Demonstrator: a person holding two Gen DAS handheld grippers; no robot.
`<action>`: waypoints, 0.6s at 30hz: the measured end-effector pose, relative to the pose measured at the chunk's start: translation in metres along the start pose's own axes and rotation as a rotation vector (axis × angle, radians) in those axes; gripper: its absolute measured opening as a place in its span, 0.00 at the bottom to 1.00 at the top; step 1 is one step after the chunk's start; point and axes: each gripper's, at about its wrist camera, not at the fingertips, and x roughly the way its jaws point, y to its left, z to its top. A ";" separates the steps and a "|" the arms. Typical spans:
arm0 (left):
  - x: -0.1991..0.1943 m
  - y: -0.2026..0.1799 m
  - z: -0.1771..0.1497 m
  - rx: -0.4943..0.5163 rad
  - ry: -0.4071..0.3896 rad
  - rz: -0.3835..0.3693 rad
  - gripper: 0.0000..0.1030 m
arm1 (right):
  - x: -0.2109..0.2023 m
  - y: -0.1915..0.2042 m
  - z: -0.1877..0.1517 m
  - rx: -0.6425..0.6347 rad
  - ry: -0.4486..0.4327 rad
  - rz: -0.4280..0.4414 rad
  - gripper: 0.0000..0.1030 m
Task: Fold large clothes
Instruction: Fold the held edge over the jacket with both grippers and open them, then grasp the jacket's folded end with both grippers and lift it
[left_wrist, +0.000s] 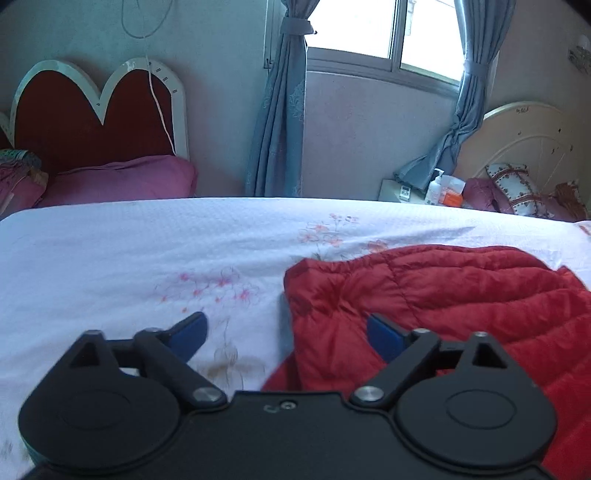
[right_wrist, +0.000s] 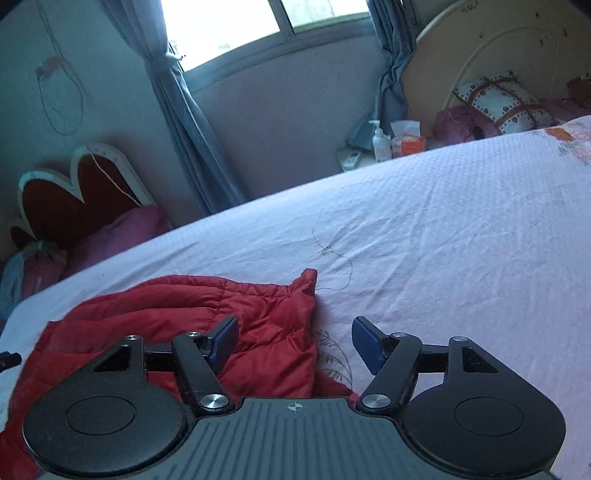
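Note:
A red quilted jacket (left_wrist: 443, 295) lies bunched on the white flowered bedsheet (left_wrist: 110, 258). In the left wrist view it fills the right half, and my left gripper (left_wrist: 286, 334) hangs open above its left edge, one blue pad over the sheet, the other over the red fabric. From the right wrist the jacket (right_wrist: 184, 306) lies at lower left. My right gripper (right_wrist: 293, 341) stands open over the jacket's right edge, nothing pinched between its pads. The jacket's near part is hidden behind both gripper bodies.
The bed's far edge (left_wrist: 295, 199) runs across the view. Beyond it are a red heart-shaped headboard (left_wrist: 92, 114) with a pink pillow (left_wrist: 122, 177), blue curtains (left_wrist: 277, 122), a window, a nightstand with a pump bottle (left_wrist: 434, 186), and a cream headboard (left_wrist: 535, 140). A loose dark thread (right_wrist: 332, 254) lies on the sheet.

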 end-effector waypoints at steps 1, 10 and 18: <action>-0.014 -0.003 -0.005 -0.006 -0.013 -0.020 0.73 | -0.015 0.005 -0.004 -0.006 -0.013 0.022 0.51; -0.077 -0.058 -0.077 -0.004 -0.036 -0.079 0.57 | -0.087 0.067 -0.082 -0.170 0.001 0.137 0.29; -0.041 -0.060 -0.094 0.051 0.054 0.069 0.79 | -0.045 0.070 -0.106 -0.106 0.085 0.046 0.28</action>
